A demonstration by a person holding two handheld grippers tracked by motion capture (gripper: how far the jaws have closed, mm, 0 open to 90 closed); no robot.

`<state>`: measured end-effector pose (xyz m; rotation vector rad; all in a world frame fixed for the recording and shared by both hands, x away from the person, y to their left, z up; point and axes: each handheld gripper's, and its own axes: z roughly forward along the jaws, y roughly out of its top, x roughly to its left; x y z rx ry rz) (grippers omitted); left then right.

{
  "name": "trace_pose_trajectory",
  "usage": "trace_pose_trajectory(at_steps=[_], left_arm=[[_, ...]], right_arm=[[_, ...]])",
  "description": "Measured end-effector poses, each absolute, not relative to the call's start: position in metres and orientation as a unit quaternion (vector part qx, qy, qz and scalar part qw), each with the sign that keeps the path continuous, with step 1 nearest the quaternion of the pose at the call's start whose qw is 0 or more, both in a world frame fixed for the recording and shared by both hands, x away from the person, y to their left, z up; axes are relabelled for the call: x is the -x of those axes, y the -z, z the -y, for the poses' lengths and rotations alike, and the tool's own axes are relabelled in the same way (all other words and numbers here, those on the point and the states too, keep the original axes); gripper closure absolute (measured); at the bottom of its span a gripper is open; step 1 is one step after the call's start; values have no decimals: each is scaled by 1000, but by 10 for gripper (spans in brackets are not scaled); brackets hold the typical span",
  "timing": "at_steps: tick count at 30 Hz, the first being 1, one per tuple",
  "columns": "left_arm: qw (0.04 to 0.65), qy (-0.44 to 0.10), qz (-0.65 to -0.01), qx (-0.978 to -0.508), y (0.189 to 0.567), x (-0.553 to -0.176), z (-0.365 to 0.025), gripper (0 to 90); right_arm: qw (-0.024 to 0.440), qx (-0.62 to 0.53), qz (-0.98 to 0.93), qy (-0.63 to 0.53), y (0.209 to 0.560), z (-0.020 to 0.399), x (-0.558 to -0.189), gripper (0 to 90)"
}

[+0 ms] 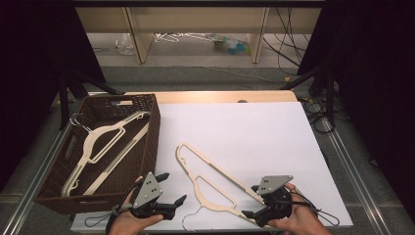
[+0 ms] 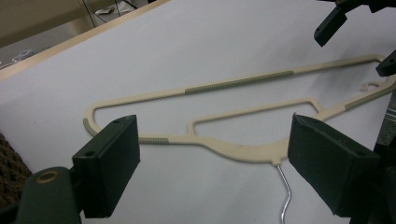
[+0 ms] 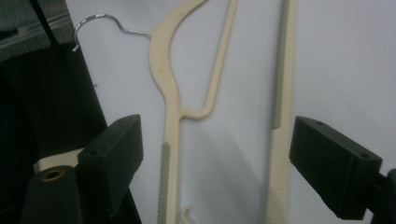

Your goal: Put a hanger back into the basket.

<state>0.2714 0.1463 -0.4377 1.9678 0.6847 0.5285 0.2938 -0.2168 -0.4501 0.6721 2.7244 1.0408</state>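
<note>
A cream plastic hanger (image 1: 211,180) with a metal hook (image 1: 190,219) lies flat on the white table sheet (image 1: 244,132), near the front edge. In the left gripper view the hanger (image 2: 243,93) stretches across beyond the open jaws, its hook (image 2: 286,193) between them. My left gripper (image 1: 172,189) is open, just left of the hanger's hook end. My right gripper (image 1: 252,200) is open at the hanger's right end; in the right gripper view the hanger (image 3: 173,107) runs up between its jaws. Neither gripper holds anything.
A dark wicker basket (image 1: 147,147) sits at the left edge of the table and holds more cream hangers (image 1: 105,142). Beyond the far table edge are shelf legs, cables and clutter on the floor.
</note>
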Motion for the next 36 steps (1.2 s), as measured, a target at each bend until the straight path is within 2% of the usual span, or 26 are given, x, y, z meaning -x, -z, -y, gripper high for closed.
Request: trace_pose_trajectory(at_steps=[2,9,17,33,36], left_arm=[[472,-215,-282,-807,438,-272,-147,169],[475,-211,-283,-806,440,-271,-146,169],[469,-214,-282,-809,440,-272,-147,169],[461,-215,-281,-814,443,-272,-144,174],[463,-215,-279,-813,444,-271,-143,177]], right_arm=[[61,-221,-915,-331,451,213,-292,219],[48,-193,-936,-290,458,200,-285,373],[32,-193,-950,-244,465,191,-285,485],[43,-213,-959,-179,463,177,-287,678],[43,-218,-959,-174,462,178,-289,780]])
